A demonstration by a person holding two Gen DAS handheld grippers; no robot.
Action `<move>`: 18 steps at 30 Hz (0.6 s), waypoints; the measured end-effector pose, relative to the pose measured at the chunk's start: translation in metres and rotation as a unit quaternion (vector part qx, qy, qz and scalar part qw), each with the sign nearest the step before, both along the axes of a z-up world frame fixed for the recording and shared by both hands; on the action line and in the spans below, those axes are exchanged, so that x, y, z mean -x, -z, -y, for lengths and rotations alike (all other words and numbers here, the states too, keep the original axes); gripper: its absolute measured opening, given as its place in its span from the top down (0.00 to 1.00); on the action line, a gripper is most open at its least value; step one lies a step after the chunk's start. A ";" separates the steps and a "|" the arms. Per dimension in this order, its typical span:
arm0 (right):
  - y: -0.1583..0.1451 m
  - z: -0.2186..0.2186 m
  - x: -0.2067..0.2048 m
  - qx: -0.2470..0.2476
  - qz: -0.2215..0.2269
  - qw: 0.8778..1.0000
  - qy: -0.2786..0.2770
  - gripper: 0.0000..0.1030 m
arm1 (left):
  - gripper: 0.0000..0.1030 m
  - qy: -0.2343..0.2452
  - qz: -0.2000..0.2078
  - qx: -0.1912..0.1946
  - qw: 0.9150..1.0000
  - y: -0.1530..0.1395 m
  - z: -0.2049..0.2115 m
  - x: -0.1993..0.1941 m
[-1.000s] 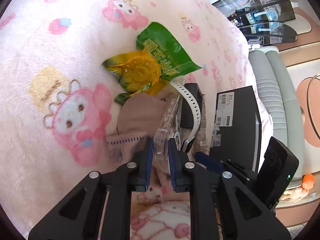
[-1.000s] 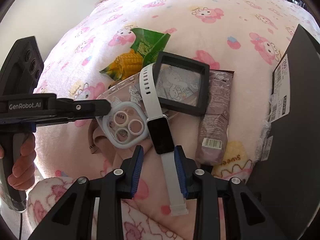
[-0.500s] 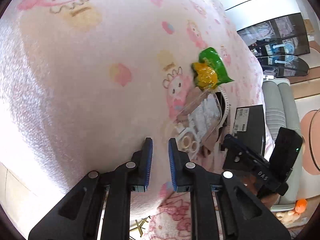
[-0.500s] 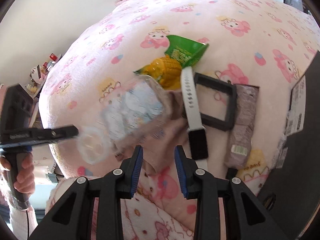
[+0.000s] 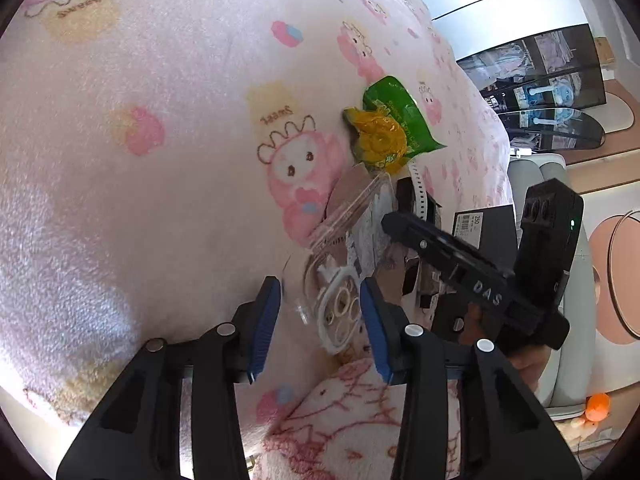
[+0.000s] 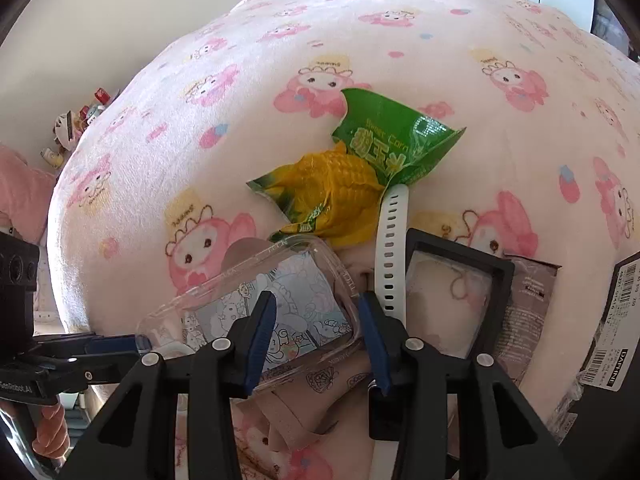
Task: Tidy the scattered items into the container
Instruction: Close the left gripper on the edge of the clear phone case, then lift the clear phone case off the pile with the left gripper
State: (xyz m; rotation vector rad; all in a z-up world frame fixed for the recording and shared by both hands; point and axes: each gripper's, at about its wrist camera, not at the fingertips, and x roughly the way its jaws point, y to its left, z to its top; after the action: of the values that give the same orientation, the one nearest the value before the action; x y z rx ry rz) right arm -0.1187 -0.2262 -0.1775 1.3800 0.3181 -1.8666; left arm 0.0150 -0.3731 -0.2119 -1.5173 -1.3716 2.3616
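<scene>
- Clear phone case (image 6: pixel 272 312): transparent, cartoon print inside, white camera ring (image 5: pixel 340 312); lies on pink blanket (image 6: pixel 360 40), beside corn snack bag (image 6: pixel 360 168) and white watch strap (image 6: pixel 390 248).
- Left gripper (image 5: pixel 318 320): jaws opening, case's camera end between, pads not touching.
- Right gripper (image 6: pixel 316 340): jaws opening, astride case, no grip.

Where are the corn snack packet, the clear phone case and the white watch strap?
corn snack packet (image 6: pixel 394 140), right wrist view, green printed panel.
clear phone case (image 6: pixel 312 300), right wrist view, cartoon-printed back.
white watch strap (image 6: pixel 391 248), right wrist view, perforated band.
</scene>
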 end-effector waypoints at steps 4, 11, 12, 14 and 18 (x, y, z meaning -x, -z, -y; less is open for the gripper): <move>-0.005 -0.004 -0.019 0.046 0.073 0.996 -0.036 0.62 | 0.60 -0.029 -0.006 0.010 1.000 -0.007 0.011 0.004; -0.023 -0.009 -0.017 0.022 -0.004 1.000 -0.022 0.62 | 0.60 -0.021 0.005 -0.010 1.000 -0.003 0.010 -0.021; -0.020 -0.010 -0.008 0.024 0.007 1.000 -0.012 0.62 | 0.60 -0.014 0.006 -0.013 1.000 -0.001 0.006 -0.022; -0.015 -0.010 0.005 0.023 0.017 1.000 -0.003 0.62 | 0.62 -0.006 0.009 -0.009 1.000 0.001 0.000 -0.024; 0.003 0.001 0.016 0.016 0.024 1.000 -0.001 0.57 | 0.75 -0.011 0.018 -0.003 1.000 0.007 -0.005 -0.017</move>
State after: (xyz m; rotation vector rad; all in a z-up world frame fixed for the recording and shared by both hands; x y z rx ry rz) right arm -0.1349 -0.2273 -0.1804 1.4007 0.2638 -1.8264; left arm 0.0321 -0.3682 -0.2191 -1.5578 -1.4090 2.3523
